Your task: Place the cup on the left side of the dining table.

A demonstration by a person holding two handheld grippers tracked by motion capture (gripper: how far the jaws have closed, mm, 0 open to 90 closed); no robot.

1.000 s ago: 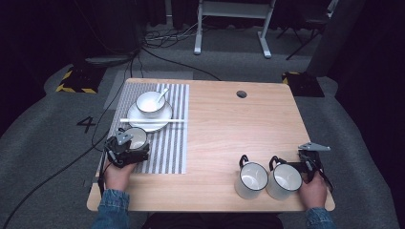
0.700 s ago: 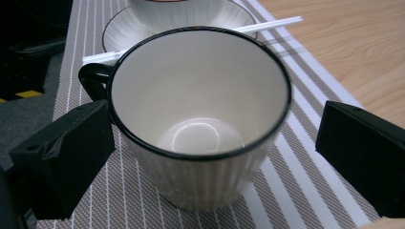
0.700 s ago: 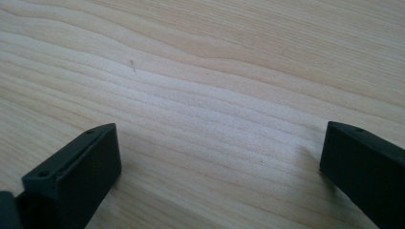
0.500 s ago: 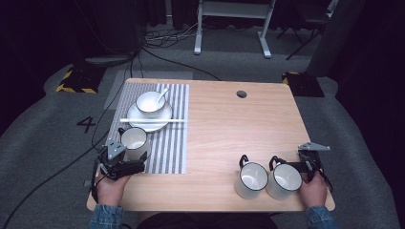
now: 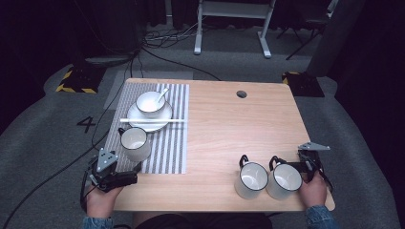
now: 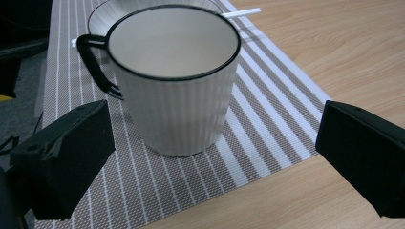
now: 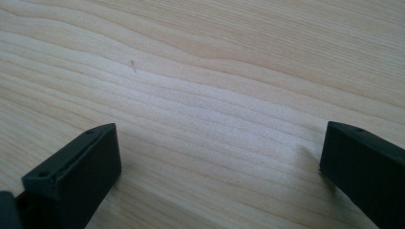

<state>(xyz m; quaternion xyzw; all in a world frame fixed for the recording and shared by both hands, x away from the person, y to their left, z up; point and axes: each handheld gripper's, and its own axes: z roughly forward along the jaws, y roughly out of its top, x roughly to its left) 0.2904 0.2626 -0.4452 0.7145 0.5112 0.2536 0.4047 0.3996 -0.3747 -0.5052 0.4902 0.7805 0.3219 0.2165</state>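
Note:
A white ribbed mug with a black rim (image 5: 135, 143) (image 6: 174, 81) stands upright on the striped placemat (image 5: 172, 143) (image 6: 267, 138). My left gripper (image 5: 125, 172) (image 6: 215, 121) is open just short of it at the table's near-left edge, its jaws apart on either side and not touching the mug. Two more white mugs (image 5: 250, 180) (image 5: 284, 180) stand side by side at the near right. My right gripper (image 5: 305, 161) (image 7: 219, 138) rests just right of them, open over bare wood with nothing between its jaws.
At the back of the placemat a white bowl with a spoon (image 5: 152, 102) sits on a plate (image 5: 165, 117), with a white chopstick (image 5: 152, 120) lying across the plate's front. The wooden table (image 5: 239, 129) has a small round hole (image 5: 241, 94) at the back.
My left gripper has let go of the mug on the placemat and drawn back toward the near edge. The right gripper and its two mugs have not moved.

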